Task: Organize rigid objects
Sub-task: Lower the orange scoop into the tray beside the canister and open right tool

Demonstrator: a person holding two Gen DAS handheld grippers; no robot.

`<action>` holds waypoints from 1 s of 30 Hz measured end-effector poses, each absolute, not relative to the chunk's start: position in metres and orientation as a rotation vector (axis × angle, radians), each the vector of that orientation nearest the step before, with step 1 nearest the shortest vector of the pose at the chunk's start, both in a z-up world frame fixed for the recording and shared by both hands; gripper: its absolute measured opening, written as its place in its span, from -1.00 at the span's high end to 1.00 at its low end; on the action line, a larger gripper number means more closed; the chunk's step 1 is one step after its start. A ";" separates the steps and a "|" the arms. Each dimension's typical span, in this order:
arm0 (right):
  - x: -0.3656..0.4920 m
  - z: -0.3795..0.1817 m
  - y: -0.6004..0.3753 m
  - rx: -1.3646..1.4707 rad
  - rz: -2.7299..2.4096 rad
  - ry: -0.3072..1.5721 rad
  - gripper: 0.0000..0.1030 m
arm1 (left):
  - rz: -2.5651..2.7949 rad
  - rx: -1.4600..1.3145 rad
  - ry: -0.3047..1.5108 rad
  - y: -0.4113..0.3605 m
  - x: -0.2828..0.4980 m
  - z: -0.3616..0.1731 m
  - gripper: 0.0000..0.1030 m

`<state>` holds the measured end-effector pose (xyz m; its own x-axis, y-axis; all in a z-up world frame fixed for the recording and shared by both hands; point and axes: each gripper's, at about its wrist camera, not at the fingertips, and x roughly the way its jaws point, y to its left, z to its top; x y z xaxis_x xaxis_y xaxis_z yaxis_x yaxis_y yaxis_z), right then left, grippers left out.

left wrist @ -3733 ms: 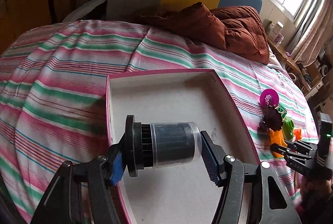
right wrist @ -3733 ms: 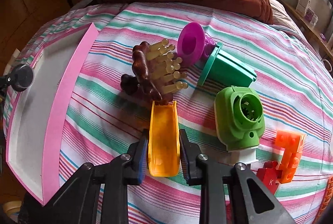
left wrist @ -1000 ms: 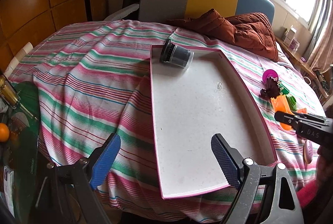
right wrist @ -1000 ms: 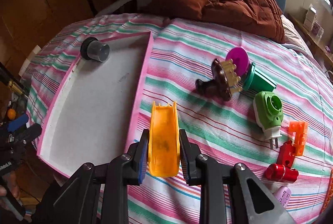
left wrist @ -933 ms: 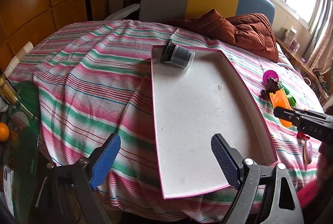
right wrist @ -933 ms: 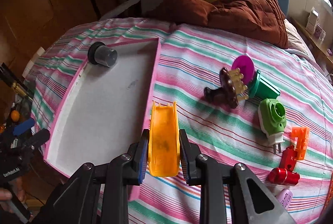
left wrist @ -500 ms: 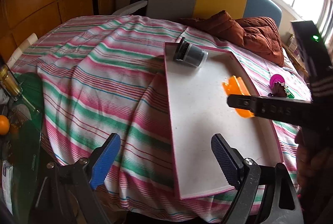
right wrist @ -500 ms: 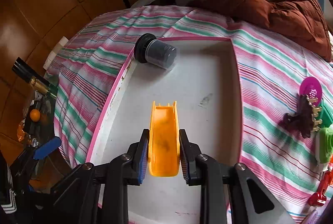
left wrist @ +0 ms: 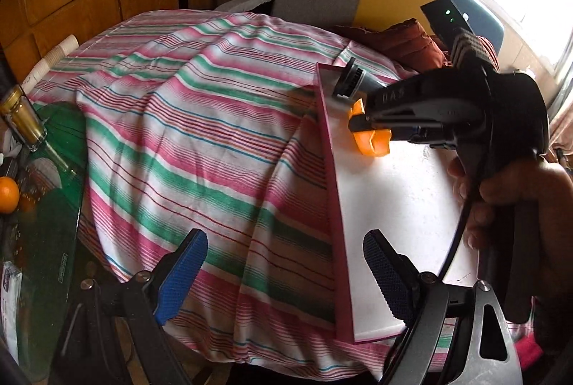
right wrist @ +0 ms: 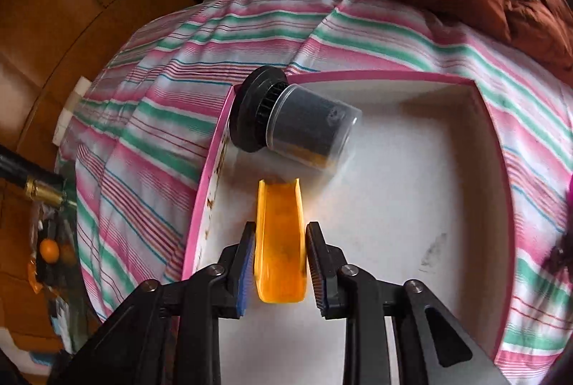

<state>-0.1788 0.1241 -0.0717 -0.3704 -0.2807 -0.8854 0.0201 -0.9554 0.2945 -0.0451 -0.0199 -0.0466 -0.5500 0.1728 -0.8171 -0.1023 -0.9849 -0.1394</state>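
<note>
the right gripper (right wrist: 280, 265) is pinching the orange scoop (right wrist: 280, 238) by its two side walls, low over the far left part of the white tray (right wrist: 412, 206). its jaws have just been opening a touch, yet the pads look to be against the scoop on both sides, so the grip is loosening rather than gone. the scoop's open end points at the black filter cup (right wrist: 297, 129), which lies on its side in the far left corner of the tray, its black flange resting on the pink rim. the gap between scoop and cup is small.

the left gripper (left wrist: 283, 274) is spread wide and holds nothing; it hangs at the near edge of the striped bedcover (left wrist: 200, 134), one pad over the cloth and one over the near left edge of the tray, clear of the work.

the step in hand looks like setting the scoop down beside the cup. to do it well, bring the scoop's underside flat onto the tray floor before letting go, so it does not drop and skid. keep it short of the cup, since a nudge could roll that round body. spread the jaws evenly, then lift straight up so neither pad drags a wall and tips the scoop.
</note>
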 end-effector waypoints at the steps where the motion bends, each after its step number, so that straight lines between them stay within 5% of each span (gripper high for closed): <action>1: -0.179 -0.072 0.124 1.640 -2.435 -0.362 0.43 | 2.636 -1.404 -0.115 -0.021 -0.045 -0.047 -0.73; 30: -0.075 -0.023 0.175 1.417 -2.604 -0.203 0.34 | 2.634 -1.334 -0.009 0.001 -0.026 -0.030 -0.73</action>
<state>-0.0748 0.1746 -0.0231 -0.5341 -0.2127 -0.8182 0.0830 -0.9764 0.1996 -0.0259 0.0009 -0.0296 -0.5774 0.1701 -0.7985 -0.1646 -0.9822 -0.0903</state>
